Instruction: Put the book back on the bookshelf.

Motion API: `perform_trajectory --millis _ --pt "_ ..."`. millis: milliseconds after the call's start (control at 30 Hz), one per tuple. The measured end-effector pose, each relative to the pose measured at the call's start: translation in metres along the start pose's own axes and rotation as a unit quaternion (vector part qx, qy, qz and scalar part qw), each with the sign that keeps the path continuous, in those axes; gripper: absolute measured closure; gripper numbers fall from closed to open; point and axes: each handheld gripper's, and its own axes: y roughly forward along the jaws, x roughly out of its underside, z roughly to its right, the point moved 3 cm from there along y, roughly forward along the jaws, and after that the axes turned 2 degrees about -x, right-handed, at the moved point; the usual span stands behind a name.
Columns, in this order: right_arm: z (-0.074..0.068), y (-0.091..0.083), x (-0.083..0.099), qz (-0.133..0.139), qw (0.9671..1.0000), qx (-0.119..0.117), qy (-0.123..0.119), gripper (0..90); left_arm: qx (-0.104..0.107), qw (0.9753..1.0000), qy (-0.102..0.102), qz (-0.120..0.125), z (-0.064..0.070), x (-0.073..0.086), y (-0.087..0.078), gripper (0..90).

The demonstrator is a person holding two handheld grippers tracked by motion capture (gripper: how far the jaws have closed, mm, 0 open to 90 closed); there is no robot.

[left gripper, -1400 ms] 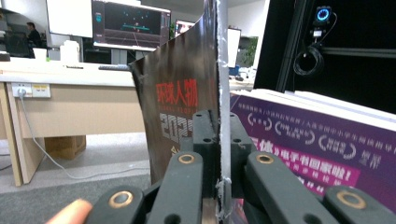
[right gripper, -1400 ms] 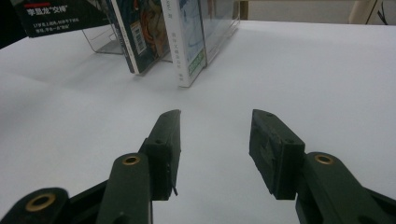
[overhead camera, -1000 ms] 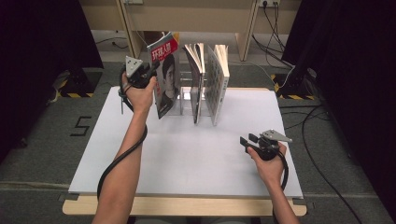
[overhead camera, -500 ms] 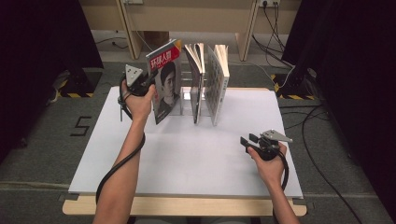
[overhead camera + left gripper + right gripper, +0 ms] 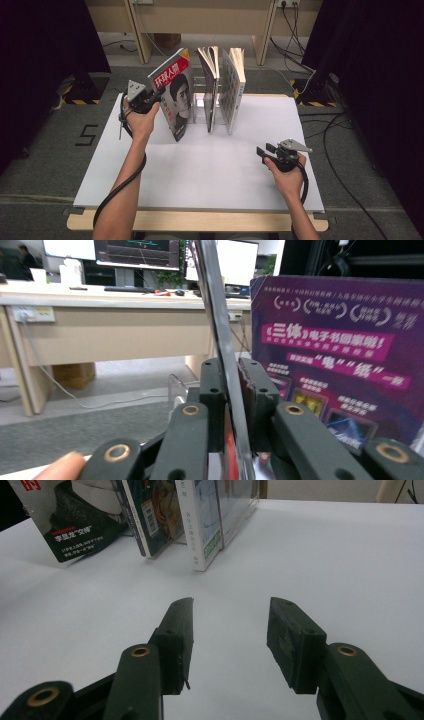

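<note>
One magazine [image 5: 175, 97] in left gripper [image 5: 155, 98]

The thin glossy magazine [image 5: 175, 97] has a red title band with white characters on its cover, above a black-and-white portrait. The paperback book with the purple back cover [image 5: 340, 355] carries pink and white print and small coloured pictures. The flat rectangular table top [image 5: 200, 170] is plain white, with a light wood edge. Both grippers, left [image 5: 232, 390] and right [image 5: 230, 630], have matte black jaws with brass-coloured rivets.
</note>
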Motion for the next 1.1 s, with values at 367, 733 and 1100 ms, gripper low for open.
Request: perform_trajectory --millis 367,733,1100 --pt "0.002 -0.001 0.000 -0.001 1.0000 0.000 0.000 53.8 0.014 0.9957 -0.091 0.011 -0.001 -0.006 0.000 70.2" --pt "0.003 0.000 0.000 -0.007 1.0000 -0.001 0.005 53.6 0.023 0.9893 -0.141 -0.029 -0.006 -0.007 0.018 72.4" --pt "0.003 0.000 0.001 -0.010 0.9999 0.000 0.005 53.7 0.020 0.9889 -0.124 -0.080 0.001 -0.012 0.024 86.4"
